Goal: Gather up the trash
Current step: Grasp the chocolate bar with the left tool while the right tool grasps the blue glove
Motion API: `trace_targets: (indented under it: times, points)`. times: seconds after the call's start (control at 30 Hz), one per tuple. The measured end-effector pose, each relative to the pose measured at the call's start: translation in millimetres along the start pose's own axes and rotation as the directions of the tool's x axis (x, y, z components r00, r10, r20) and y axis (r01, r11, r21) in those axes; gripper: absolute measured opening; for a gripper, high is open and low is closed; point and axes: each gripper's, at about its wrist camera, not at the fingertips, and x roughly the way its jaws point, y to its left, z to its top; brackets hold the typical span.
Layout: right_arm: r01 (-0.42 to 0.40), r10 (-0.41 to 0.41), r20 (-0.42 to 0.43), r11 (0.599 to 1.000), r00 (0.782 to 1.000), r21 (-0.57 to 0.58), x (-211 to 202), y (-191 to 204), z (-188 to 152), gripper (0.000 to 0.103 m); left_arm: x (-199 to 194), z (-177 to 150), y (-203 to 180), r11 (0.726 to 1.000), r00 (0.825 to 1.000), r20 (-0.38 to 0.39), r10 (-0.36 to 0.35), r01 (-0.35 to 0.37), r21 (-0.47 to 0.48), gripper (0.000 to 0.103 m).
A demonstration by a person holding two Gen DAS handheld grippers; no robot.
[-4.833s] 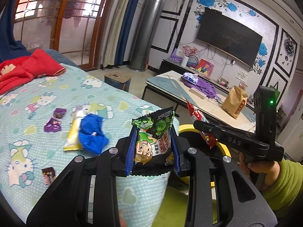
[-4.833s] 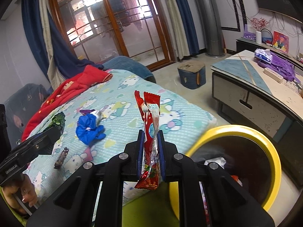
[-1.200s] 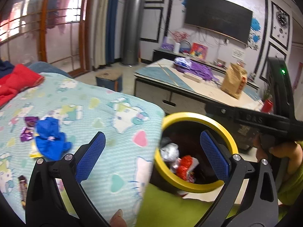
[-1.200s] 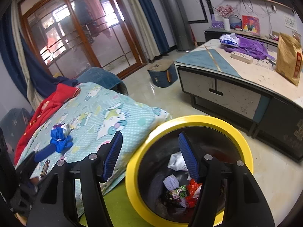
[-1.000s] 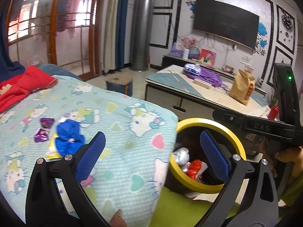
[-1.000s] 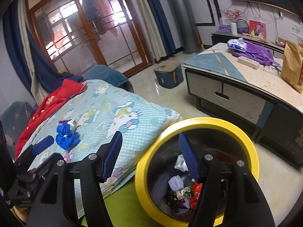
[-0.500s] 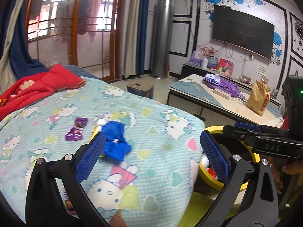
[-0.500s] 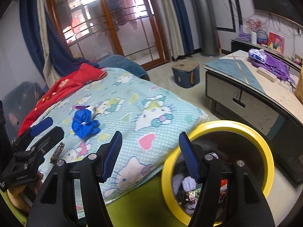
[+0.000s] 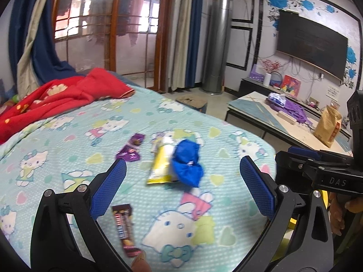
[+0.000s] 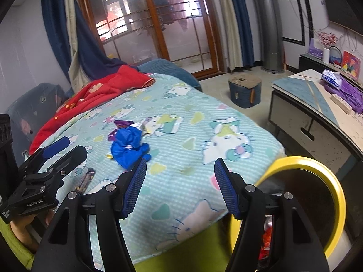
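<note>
Left hand-held gripper (image 9: 183, 184): we held it empty, jaws wide apart, over the bed (image 9: 68, 140), framing the blue wad (image 9: 187, 166) and yellow wrapper (image 9: 161, 165)
Right hand-held gripper (image 10: 180, 187): also apart and empty, between bed and yellow bin (image 10: 335, 195)
Remaining trash: 4 pieces lay on the bed, including purple wrapper (image 9: 130, 149) and chocolate bar (image 9: 123, 229), near the bin for short carries

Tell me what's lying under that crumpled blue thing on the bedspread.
A yellow wrapper lies partly under the crumpled blue thing, its long yellow body sticking out to one side. A white end shows above. Whatever else sits beneath the blue piece is covered, so I can't tell.
</note>
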Motion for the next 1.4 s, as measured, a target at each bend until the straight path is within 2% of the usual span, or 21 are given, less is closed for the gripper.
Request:
trace_targets:
  times: [0.17,0.4,0.6,0.83,0.93,1.0,1.07,1.13,1.3,1.33,1.4]
  points:
    - [-0.024,0.024,-0.027,1.000,0.999,-0.011,21,13,7,0.060,3,-9,26,0.998,0.998,-0.045,0.046,-0.048,-0.051,0.092]
    - [-0.070,0.067,-0.077,0.997,0.995,-0.031,50,33,12,0.060,5,-20,54,0.991,0.992,-0.109,0.058,-0.070,-0.113,0.092]
    - [-0.106,0.098,-0.126,0.993,0.987,-0.052,77,50,14,0.059,16,-32,69,0.982,0.981,-0.195,0.022,-0.058,-0.181,0.092]
    - [-0.125,0.115,-0.195,0.991,0.974,-0.041,109,55,11,0.051,21,-43,76,0.974,0.967,-0.253,-0.017,-0.042,-0.225,0.091]
    - [-0.137,0.129,-0.220,0.990,0.967,-0.019,121,52,9,0.044,24,-47,75,0.972,0.961,-0.276,-0.023,-0.043,-0.231,0.084]
    - [-0.149,0.145,-0.236,0.989,0.961,0.001,127,50,7,0.037,27,-50,74,0.972,0.954,-0.299,-0.026,-0.046,-0.232,0.075]
    - [-0.148,0.144,-0.239,0.989,0.960,0.003,130,50,5,0.026,29,-53,71,0.974,0.950,-0.312,-0.017,-0.056,-0.221,0.070]
    - [-0.145,0.140,-0.231,0.989,0.963,-0.006,129,50,2,0.022,28,-53,68,0.976,0.949,-0.314,-0.017,-0.052,-0.211,0.064]
    - [-0.134,0.133,-0.212,0.991,0.968,0.014,125,43,-2,0.016,30,-55,64,0.980,0.946,-0.323,-0.031,-0.035,-0.196,0.037]
    - [-0.128,0.129,-0.206,0.992,0.970,0.019,123,42,-3,0.014,31,-55,64,0.980,0.945,-0.324,-0.036,-0.030,-0.197,0.034]
    - [-0.118,0.120,-0.197,0.993,0.973,0.020,120,39,-6,0.011,32,-55,64,0.980,0.944,-0.327,-0.047,-0.021,-0.200,0.019]
